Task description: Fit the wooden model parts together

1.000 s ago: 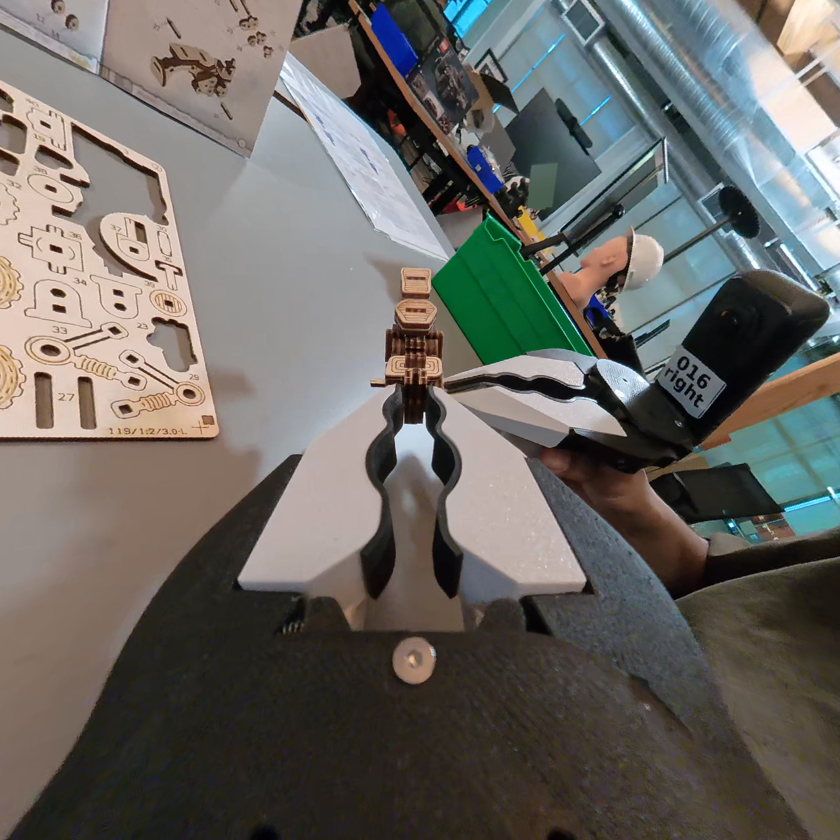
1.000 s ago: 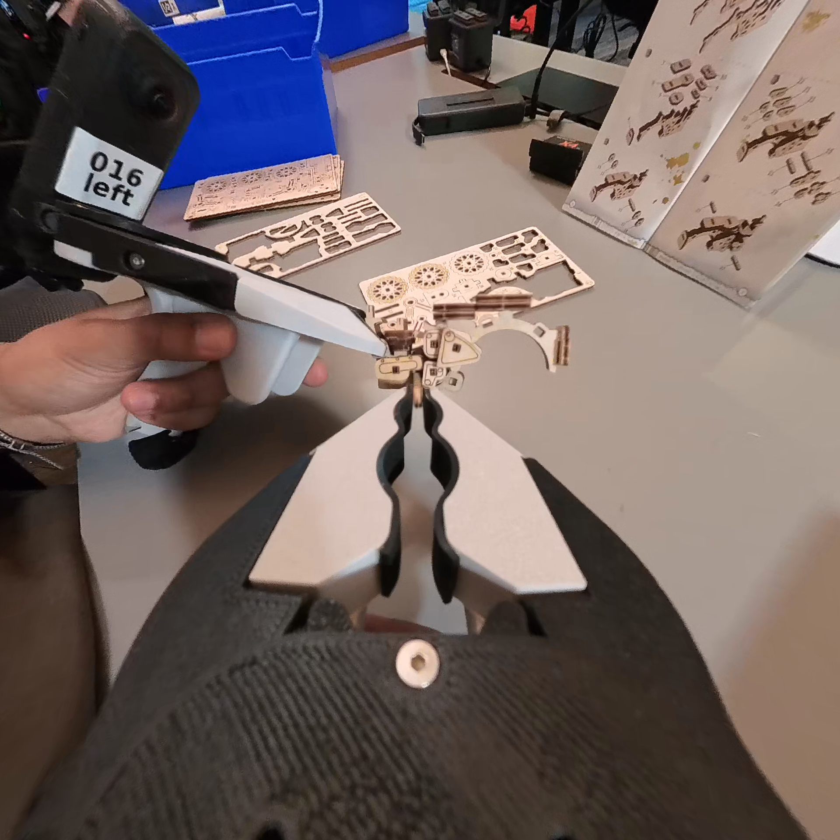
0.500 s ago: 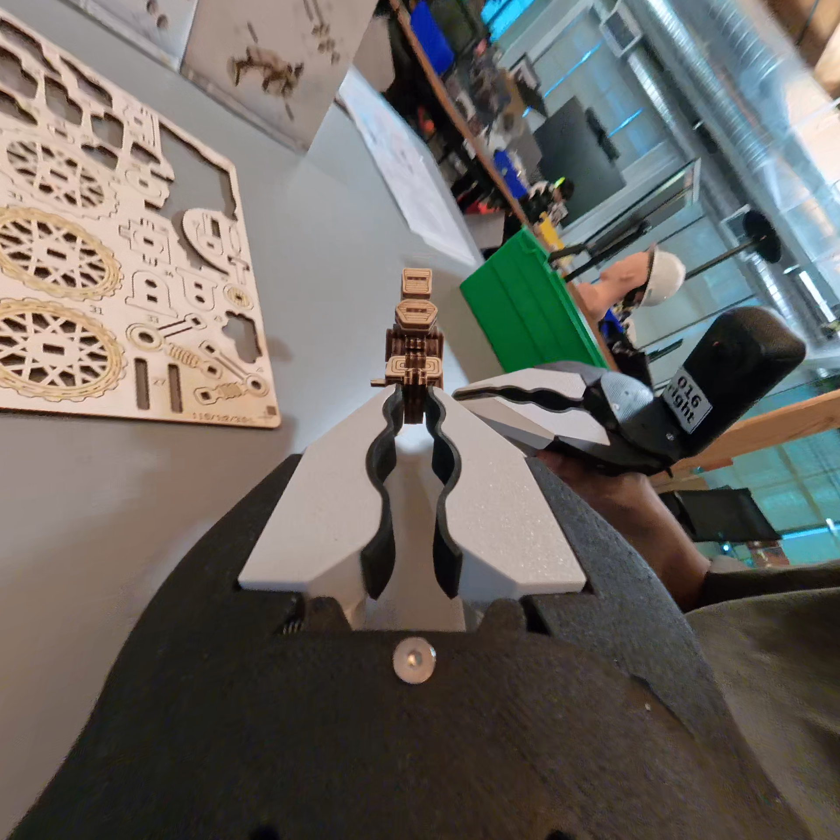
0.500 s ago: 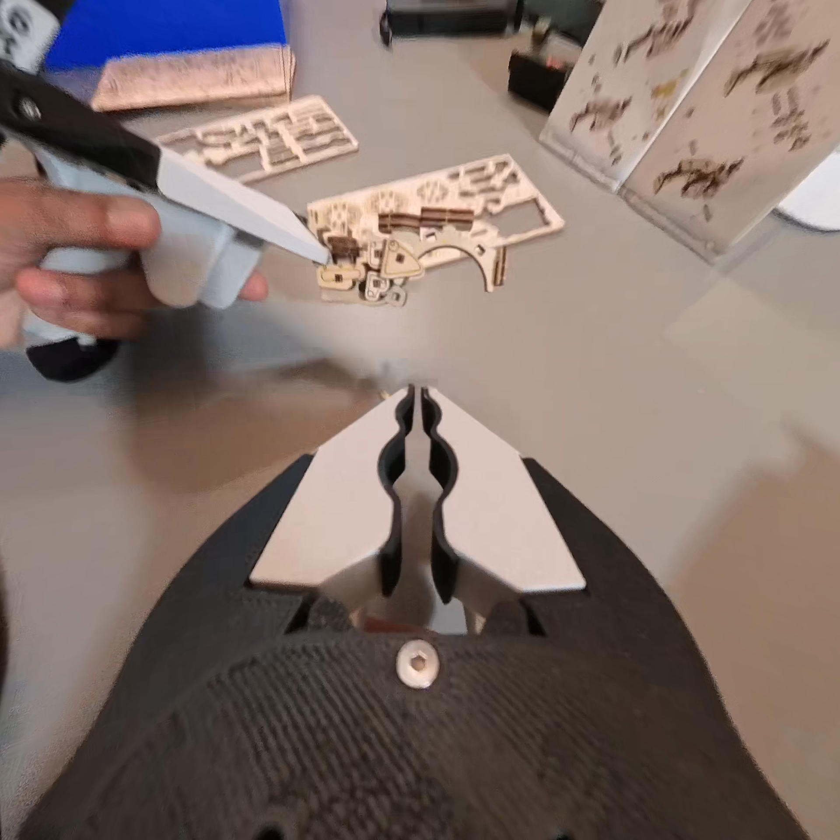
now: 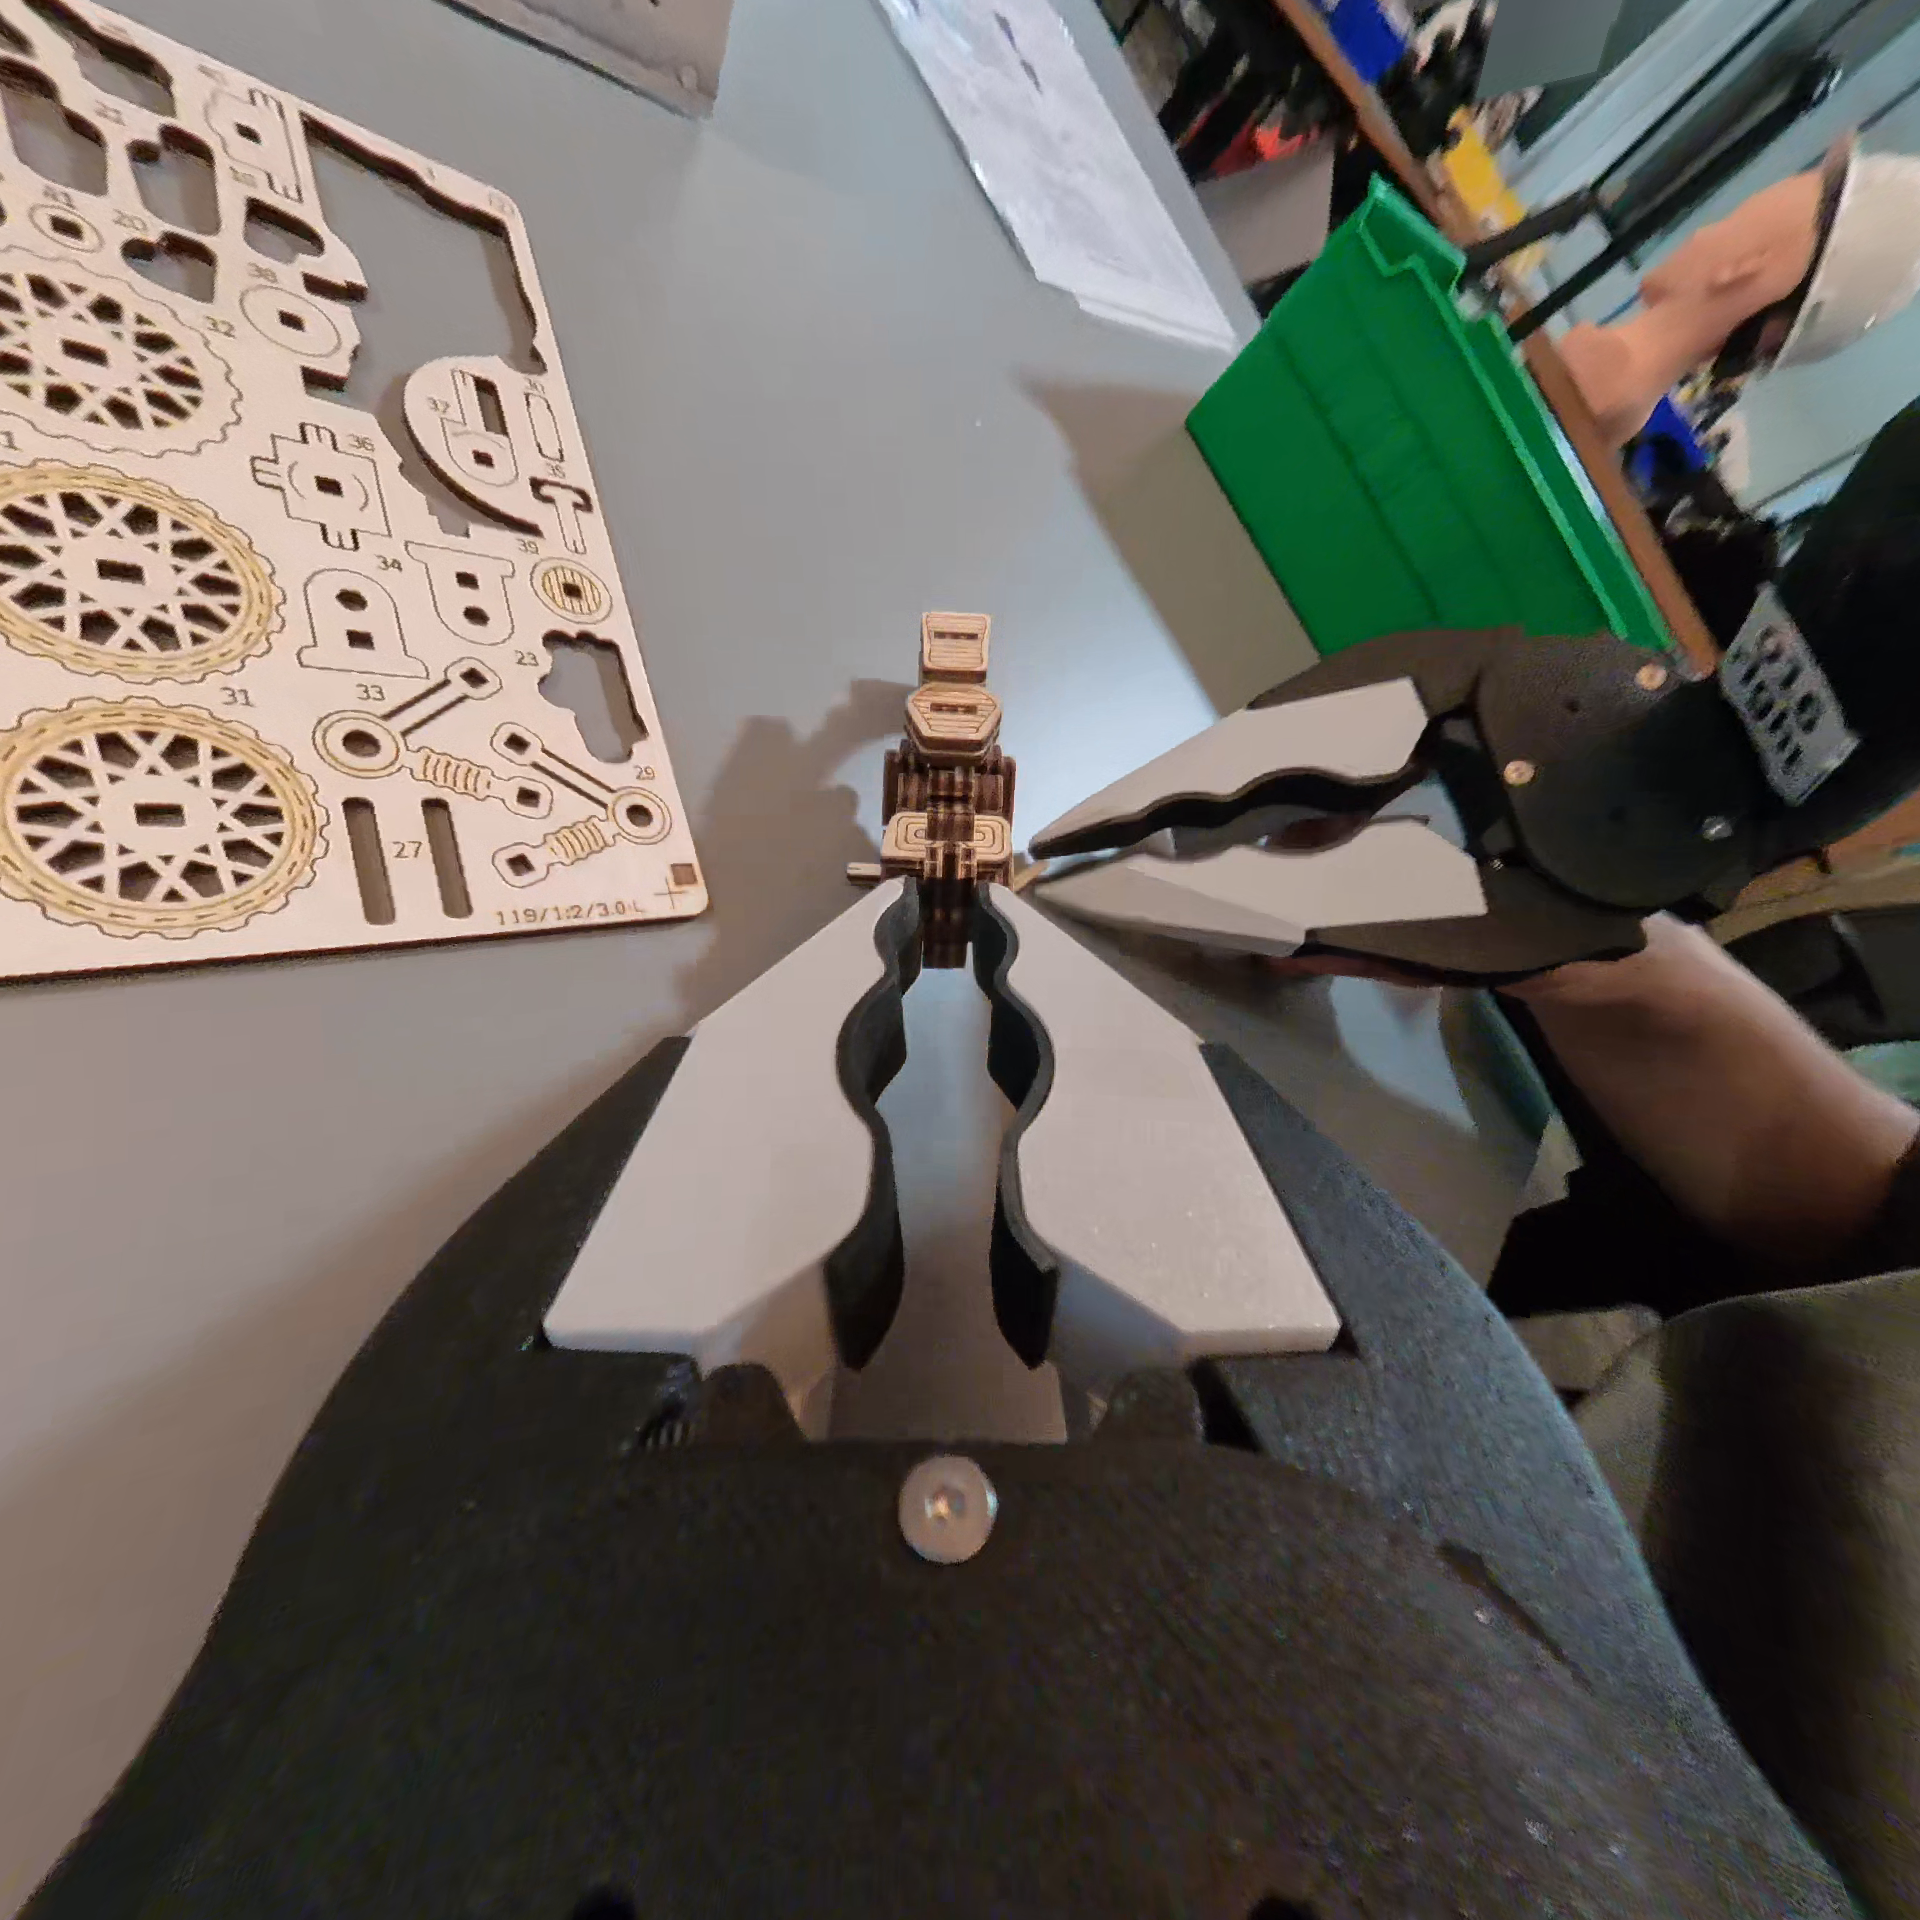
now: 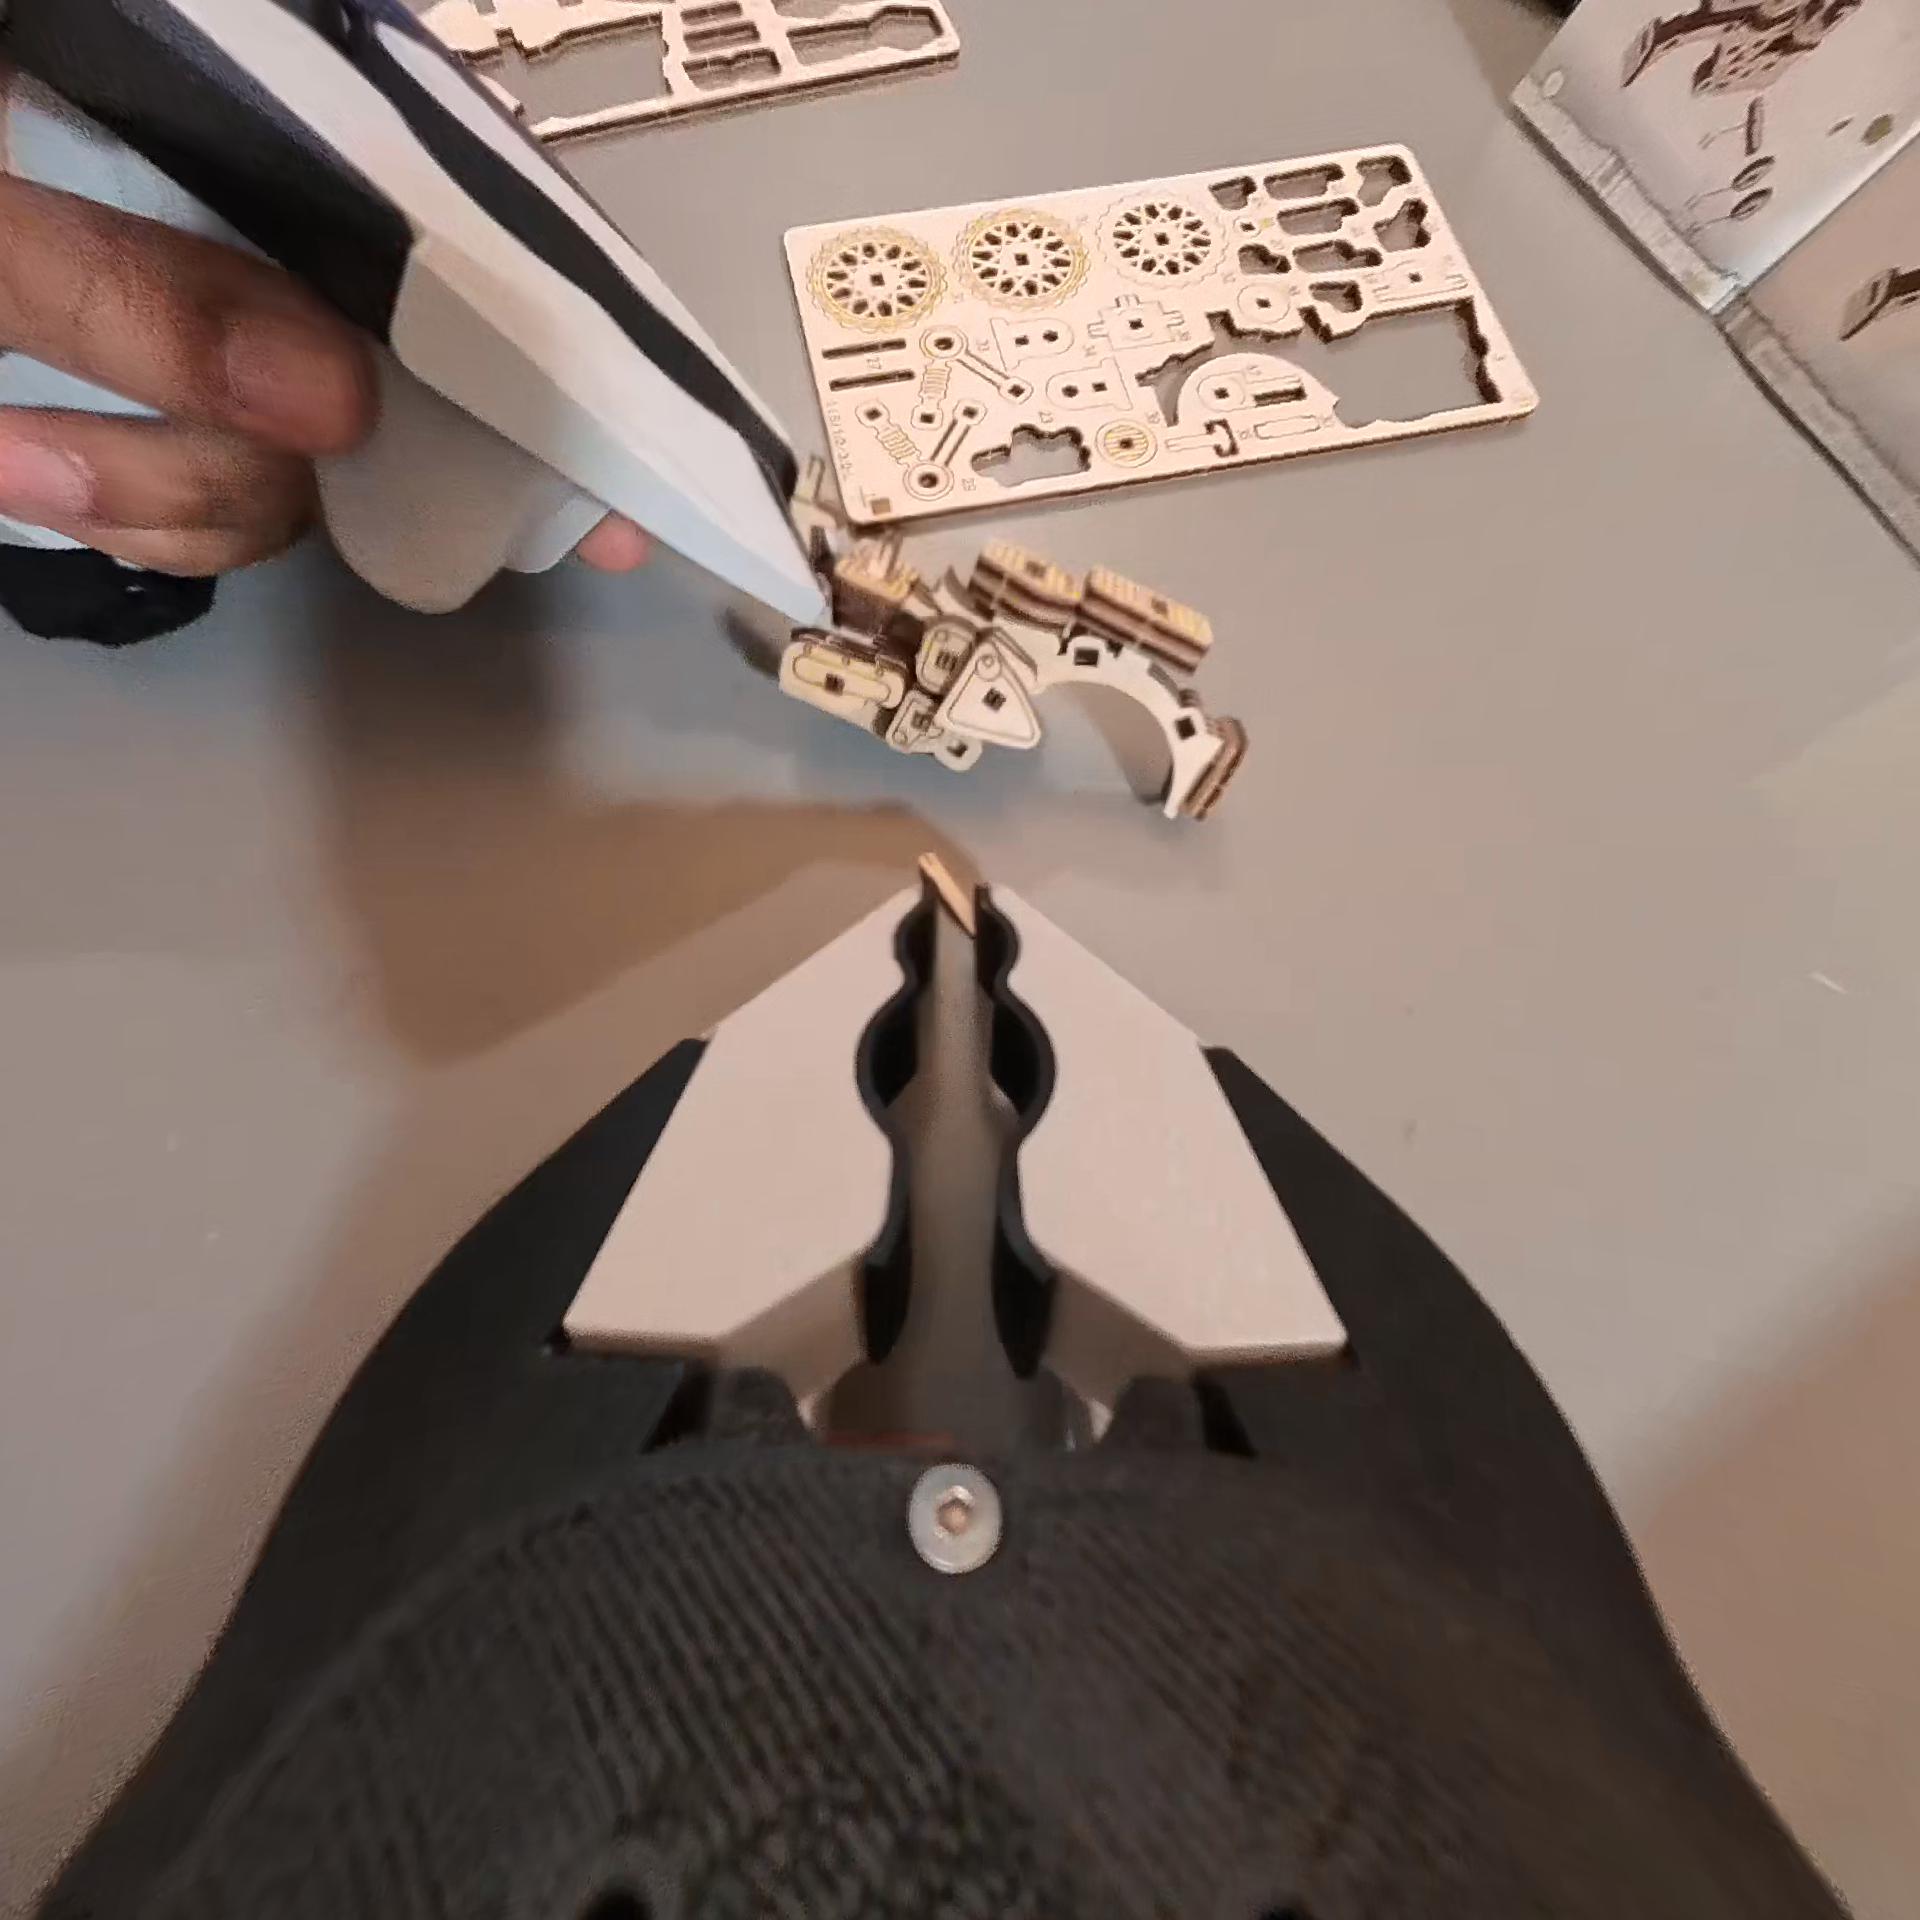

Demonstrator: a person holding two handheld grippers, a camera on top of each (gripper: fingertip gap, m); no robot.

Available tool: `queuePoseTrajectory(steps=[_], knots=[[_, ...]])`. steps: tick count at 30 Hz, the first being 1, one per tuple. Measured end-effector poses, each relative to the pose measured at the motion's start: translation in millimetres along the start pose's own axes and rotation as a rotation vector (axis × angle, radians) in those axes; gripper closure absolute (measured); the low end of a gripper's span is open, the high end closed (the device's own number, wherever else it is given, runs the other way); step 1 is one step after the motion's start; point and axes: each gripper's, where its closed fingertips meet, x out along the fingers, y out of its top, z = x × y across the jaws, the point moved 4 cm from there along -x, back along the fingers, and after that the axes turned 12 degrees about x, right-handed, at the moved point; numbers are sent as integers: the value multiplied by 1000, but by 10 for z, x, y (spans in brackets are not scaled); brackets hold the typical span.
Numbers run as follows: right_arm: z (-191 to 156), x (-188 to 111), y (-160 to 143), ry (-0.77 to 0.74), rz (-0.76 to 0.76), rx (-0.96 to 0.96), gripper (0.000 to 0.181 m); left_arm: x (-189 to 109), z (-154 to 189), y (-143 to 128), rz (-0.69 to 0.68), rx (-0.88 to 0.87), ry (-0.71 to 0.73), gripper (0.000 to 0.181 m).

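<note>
My left gripper (image 5: 948, 902) is shut on the end of a small, partly built wooden model (image 5: 948, 748) and holds it just above the grey table. In the right wrist view the model (image 6: 987, 675) shows side-on, with a curved arch piece, hanging from the left gripper (image 6: 808, 587). My right gripper (image 6: 951, 906) is shut on a thin wooden sliver (image 6: 953, 883) and sits a short way back from the model. It also shows in the left wrist view (image 5: 1039, 862), to the right of the model, tips close to it.
A laser-cut parts sheet (image 6: 1143, 322) with wheels lies flat beyond the model, left of it in the left wrist view (image 5: 237, 694). Another sheet (image 6: 727, 52) lies farther back. An instruction booklet (image 6: 1766, 156) stands at the back right. A green bin (image 5: 1403, 447) sits at the table edge. There is about 6 centimeters between the tips of the two grippers.
My right gripper has drawn back from the model, where its tips sat a second ago, and a wooden sliver now shows in its jaws. Both grippers have tilted down toward the table.
</note>
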Motion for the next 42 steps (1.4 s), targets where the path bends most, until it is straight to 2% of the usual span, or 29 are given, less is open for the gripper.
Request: queuePoseTrajectory(steps=[5, 10, 18, 21, 24, 25, 28, 34, 42], knots=[[-2, -23, -18, 0, 0, -10, 180, 19, 44, -19, -46, 118, 19, 176], [25, -157, 24, 14, 78, 21, 181, 35, 61, -54, -71, 101, -21, 175], [-17, -376, 245, 191, 282, 203, 181, 7, 44, -49, -64, 99, -16, 136], [-36, -454, 335, 270, 362, 280, 181, -68, 18, 51, 1, 165, 58, 120], [-65, -539, 437, 376, 454, 392, 180, -198, 84, 233, 130, 277, 116, 120], [-80, -564, 471, 418, 482, 434, 180, -244, 181, 291, 187, 327, 88, 121], [-158, -602, 545, 527, 531, 516, 180, -321, 531, 346, 313, 396, -85, 152], [-324, -589, 554, 483, 521, 346, 180, -300, 636, 333, 343, 98, -336, 177], [-418, -556, 533, 395, 513, 198, 180, -309, 621, 337, 348, 62, -355, 181]])
